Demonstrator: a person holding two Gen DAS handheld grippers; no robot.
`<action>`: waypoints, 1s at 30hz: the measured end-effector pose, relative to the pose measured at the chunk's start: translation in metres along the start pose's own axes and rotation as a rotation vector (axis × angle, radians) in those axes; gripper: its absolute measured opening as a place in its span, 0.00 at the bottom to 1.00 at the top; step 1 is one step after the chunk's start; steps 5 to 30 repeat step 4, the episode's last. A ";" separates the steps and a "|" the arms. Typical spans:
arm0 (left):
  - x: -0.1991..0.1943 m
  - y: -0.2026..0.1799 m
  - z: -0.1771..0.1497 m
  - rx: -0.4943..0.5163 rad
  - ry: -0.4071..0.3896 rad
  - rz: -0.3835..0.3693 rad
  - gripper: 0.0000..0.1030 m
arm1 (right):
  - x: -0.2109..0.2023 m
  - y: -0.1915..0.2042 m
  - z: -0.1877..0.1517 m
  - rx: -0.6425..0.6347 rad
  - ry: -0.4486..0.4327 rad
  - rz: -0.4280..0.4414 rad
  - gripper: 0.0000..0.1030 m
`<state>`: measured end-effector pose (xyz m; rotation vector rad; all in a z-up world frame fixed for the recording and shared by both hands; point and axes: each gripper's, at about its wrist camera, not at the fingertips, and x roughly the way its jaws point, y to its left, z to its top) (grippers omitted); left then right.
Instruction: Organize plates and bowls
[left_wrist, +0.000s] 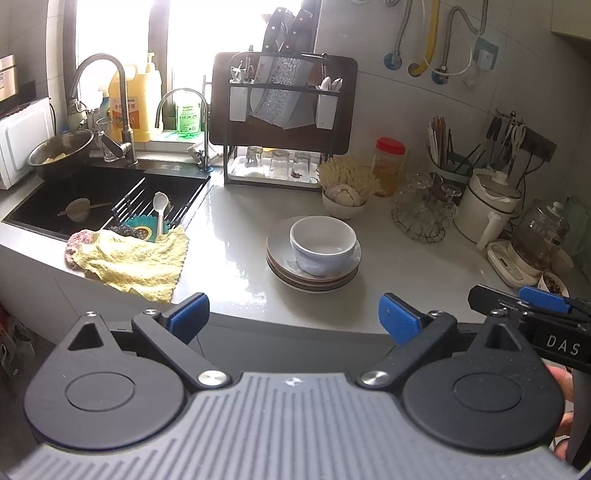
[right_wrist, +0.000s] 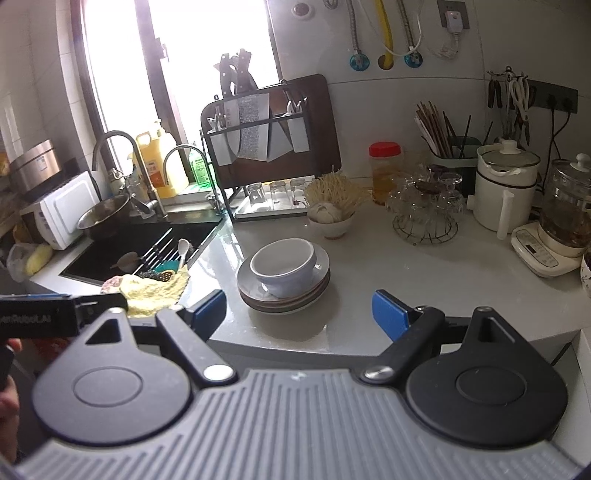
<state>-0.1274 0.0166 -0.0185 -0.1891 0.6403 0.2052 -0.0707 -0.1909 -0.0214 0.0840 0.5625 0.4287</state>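
A white ceramic bowl (left_wrist: 323, 240) sits tilted on a short stack of round grey plates (left_wrist: 313, 271) in the middle of the pale glossy surface (left_wrist: 424, 280), between the black sink (left_wrist: 92, 199) and a wire basket of glassware (left_wrist: 421, 210). Both the left gripper (left_wrist: 293, 314) and the right gripper (right_wrist: 299, 312) hang near the surface's front edge, blue-padded fingers spread wide, holding nothing.

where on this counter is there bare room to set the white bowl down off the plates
Bare counter lies right of the plate stack, bordered behind by the wire glass basket and rightward by the kettle base. A narrower strip runs between the stack and the yellow cloth. Behind the white bowl, the back wall is crowded.
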 end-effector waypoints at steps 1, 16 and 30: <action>0.000 0.000 0.000 0.001 0.000 -0.002 0.97 | 0.000 0.000 0.000 -0.001 0.001 0.001 0.85; -0.001 -0.002 -0.001 0.006 0.002 -0.006 0.97 | -0.001 -0.001 -0.001 0.001 0.007 0.004 0.85; -0.001 -0.002 -0.001 0.006 0.002 -0.006 0.97 | -0.001 -0.001 -0.001 0.001 0.007 0.004 0.85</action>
